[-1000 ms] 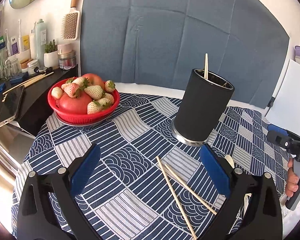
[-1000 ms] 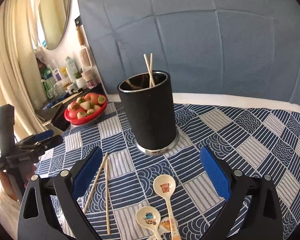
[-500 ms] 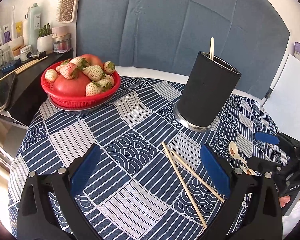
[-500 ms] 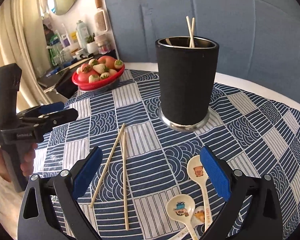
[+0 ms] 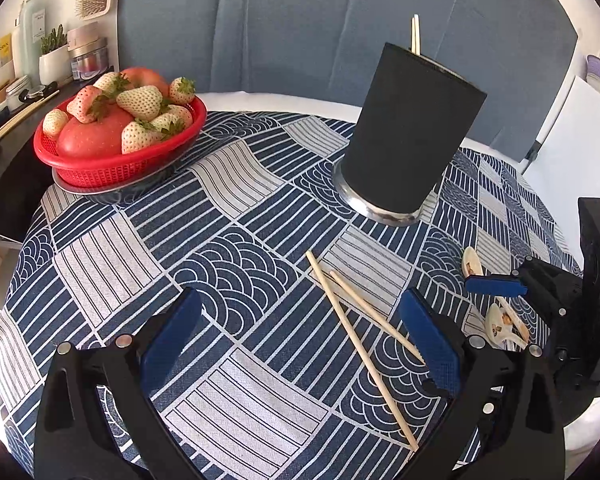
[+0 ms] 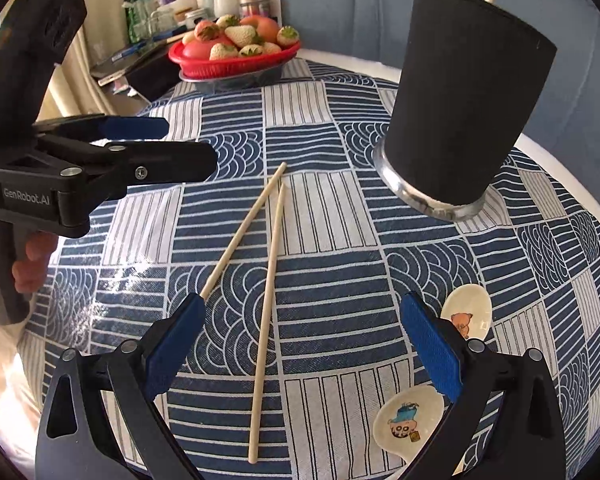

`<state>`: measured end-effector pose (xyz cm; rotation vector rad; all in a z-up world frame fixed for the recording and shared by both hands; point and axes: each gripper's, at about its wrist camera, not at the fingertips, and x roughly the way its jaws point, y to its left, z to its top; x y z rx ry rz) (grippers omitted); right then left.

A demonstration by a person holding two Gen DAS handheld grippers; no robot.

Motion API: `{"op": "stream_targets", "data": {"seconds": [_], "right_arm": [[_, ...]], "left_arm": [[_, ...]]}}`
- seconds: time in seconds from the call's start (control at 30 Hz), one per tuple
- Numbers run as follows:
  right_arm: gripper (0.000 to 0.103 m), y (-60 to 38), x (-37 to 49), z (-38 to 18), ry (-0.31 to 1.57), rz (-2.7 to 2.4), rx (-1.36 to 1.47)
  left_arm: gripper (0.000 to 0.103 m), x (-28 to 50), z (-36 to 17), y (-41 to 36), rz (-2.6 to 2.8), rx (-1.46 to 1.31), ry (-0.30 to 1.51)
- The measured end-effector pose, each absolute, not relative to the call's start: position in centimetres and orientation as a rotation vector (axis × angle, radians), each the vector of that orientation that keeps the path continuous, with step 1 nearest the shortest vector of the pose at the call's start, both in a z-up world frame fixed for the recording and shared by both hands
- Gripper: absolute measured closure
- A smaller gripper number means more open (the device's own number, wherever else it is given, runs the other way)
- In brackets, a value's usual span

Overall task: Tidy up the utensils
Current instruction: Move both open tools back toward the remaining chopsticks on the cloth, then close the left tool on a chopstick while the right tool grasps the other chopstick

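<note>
Two wooden chopsticks (image 5: 364,332) (image 6: 270,256) lie loose on the patterned tablecloth. A black utensil holder (image 5: 410,132) (image 6: 466,96) stands upright behind them with two chopsticks sticking out of it. Cartoon-printed ceramic spoons (image 6: 466,316) (image 5: 472,264) lie to the right of the loose pair. My left gripper (image 5: 300,338) hangs open over the cloth, the chopsticks near its right finger. My right gripper (image 6: 304,342) is open low over the chopsticks, which lie between its fingers. Each gripper also shows in the other's view: the right gripper (image 5: 496,284), the left gripper (image 6: 140,144).
A red basket of strawberries and tomatoes (image 5: 120,136) (image 6: 236,48) sits at the table's far left. Beyond it, a dark shelf (image 5: 4,120) holds bottles and jars. A blue fabric backdrop (image 5: 300,20) stands behind the table. The tablecloth edge (image 6: 560,160) curves off at right.
Both grippers have come lower and closer to the table. The right gripper has swung left, so the chopsticks now lie between its fingers and the spoons sit by its right finger.
</note>
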<state>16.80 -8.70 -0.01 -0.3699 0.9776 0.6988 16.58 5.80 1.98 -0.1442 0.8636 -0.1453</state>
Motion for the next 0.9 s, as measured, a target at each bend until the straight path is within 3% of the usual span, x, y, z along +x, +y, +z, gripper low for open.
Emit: {"op": "stream_targets", "data": {"seconds": [0.53, 0.9], "right_arm": [[0.009, -8.5, 17.4, -1.6, 1.021, 0.741, -0.430], [0.007, -9.9, 18.8, -1.6, 1.087, 0.736, -0.455]], "left_arm": [[0.006, 18.0, -1.7, 2.5, -0.121, -0.023, 1.110], [0.004, 17.7, -2.3, 2.0, -0.138, 0.102, 1.100]]}}
